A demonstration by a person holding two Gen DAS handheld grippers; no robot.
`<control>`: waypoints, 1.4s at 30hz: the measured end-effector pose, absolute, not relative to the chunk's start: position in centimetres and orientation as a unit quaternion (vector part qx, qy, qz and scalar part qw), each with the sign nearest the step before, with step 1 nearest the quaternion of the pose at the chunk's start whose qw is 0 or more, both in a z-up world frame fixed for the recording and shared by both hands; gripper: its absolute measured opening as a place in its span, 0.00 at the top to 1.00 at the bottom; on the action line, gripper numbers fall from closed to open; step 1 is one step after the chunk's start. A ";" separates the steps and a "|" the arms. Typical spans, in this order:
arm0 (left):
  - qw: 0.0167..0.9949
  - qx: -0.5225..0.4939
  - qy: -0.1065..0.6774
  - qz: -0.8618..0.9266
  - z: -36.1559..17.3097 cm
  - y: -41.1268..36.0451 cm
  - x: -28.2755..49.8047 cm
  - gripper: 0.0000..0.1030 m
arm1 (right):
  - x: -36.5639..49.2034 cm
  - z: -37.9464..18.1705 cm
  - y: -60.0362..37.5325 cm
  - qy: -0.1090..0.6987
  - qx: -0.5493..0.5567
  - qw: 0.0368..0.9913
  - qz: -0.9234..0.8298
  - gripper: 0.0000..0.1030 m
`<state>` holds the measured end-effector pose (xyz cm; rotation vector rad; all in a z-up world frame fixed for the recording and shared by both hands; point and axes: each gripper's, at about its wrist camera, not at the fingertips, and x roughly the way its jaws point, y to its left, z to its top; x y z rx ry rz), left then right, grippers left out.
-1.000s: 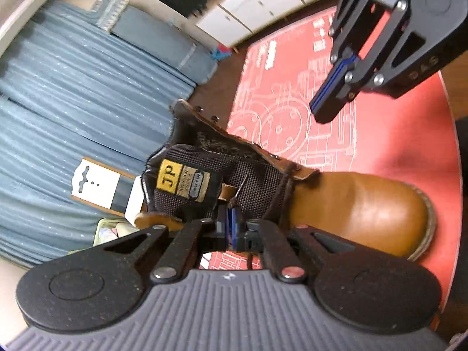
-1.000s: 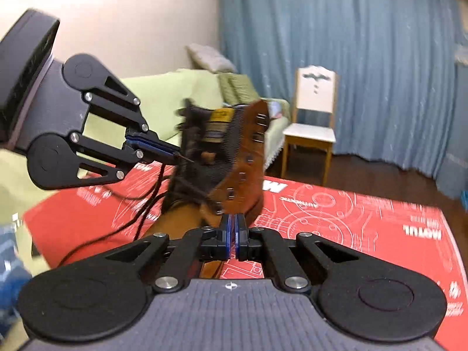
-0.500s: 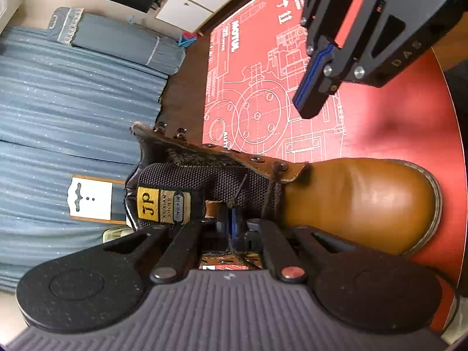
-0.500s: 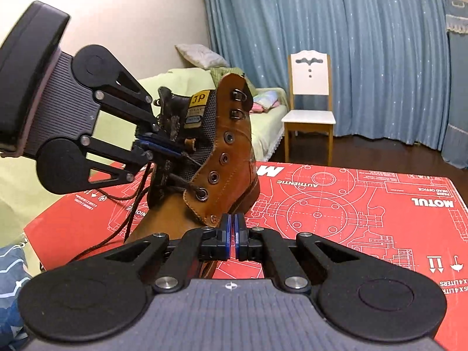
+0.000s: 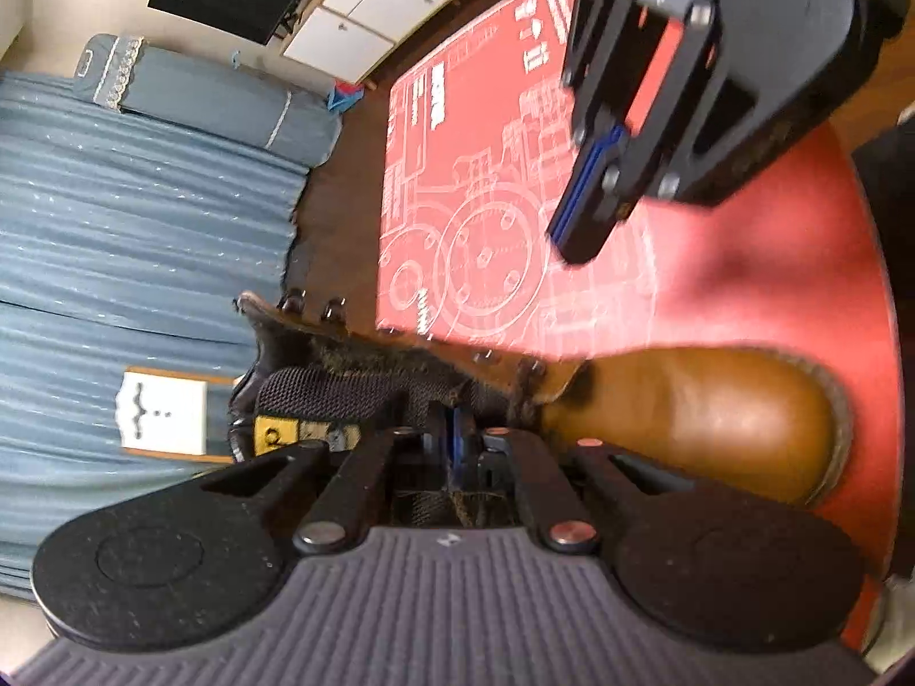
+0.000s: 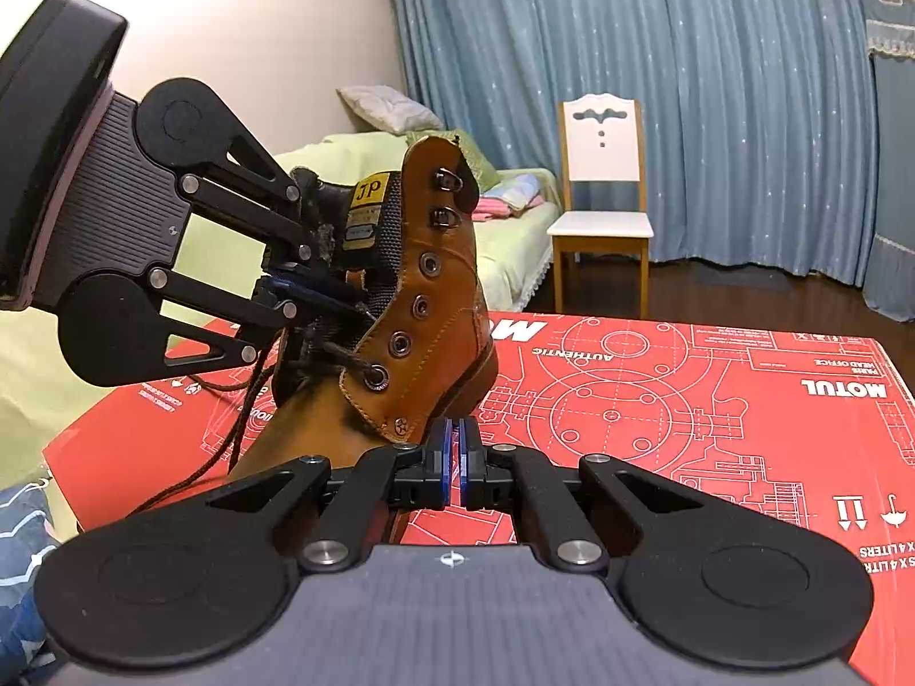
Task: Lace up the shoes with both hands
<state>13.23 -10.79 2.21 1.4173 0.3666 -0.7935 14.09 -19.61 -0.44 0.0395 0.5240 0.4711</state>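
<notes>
A tan leather boot point(image 6: 434, 308) with a dark mesh tongue and a yellow JP label stands on a red printed board point(image 6: 686, 400); it also shows in the left wrist view point(image 5: 703, 411). My left gripper point(image 6: 357, 308) is shut on the dark lace tip at the boot's tongue, by the lower eyelets. Dark brown lace point(image 6: 240, 411) hangs loose from the lowest eyelets to the board. My right gripper point(image 6: 456, 446) is shut and empty, just in front of the boot's side; it shows from above in the left wrist view point(image 5: 577, 240).
A white chair point(image 6: 600, 211) stands before blue curtains point(image 6: 715, 86). A sofa with green cover and pillows point(image 6: 354, 171) is behind the boot. White cabinets point(image 5: 400, 0) and dark floor point(image 5: 331, 240) lie past the board's far edge.
My left gripper has pushed deeper into the boot's tongue area with the lace tip. The right gripper has come closer to the boot and stays shut.
</notes>
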 end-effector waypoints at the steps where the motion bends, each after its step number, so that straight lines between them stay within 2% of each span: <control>1: 0.670 0.633 0.162 -0.352 2.1 -10.9 13.3 0.98 | 14.1 -0.4 -19.6 0.257 0.019 0.938 0.231 0.97; 16: 0.637 0.672 0.151 -0.346 0.3 -11.2 13.0 0.99 | 14.7 0.2 -19.4 0.247 0.011 0.934 0.257 0.96; 27: 0.685 0.571 0.190 -0.411 3.3 -9.1 14.8 0.99 | 15.2 0.5 -19.5 0.250 0.014 0.933 0.257 0.96; 34: 0.674 0.589 0.161 -0.416 2.9 -9.8 13.4 0.99 | 15.4 0.6 -19.7 0.247 0.013 0.933 0.262 0.96; 37: 0.668 0.599 0.154 -0.414 2.6 -10.1 13.2 0.99 | 15.5 0.7 -19.3 0.237 -0.002 0.931 0.278 0.90; 42: 0.670 0.595 0.151 -0.417 2.6 -10.2 13.1 0.99 | 15.8 1.0 -18.7 0.218 -0.037 0.926 0.308 0.90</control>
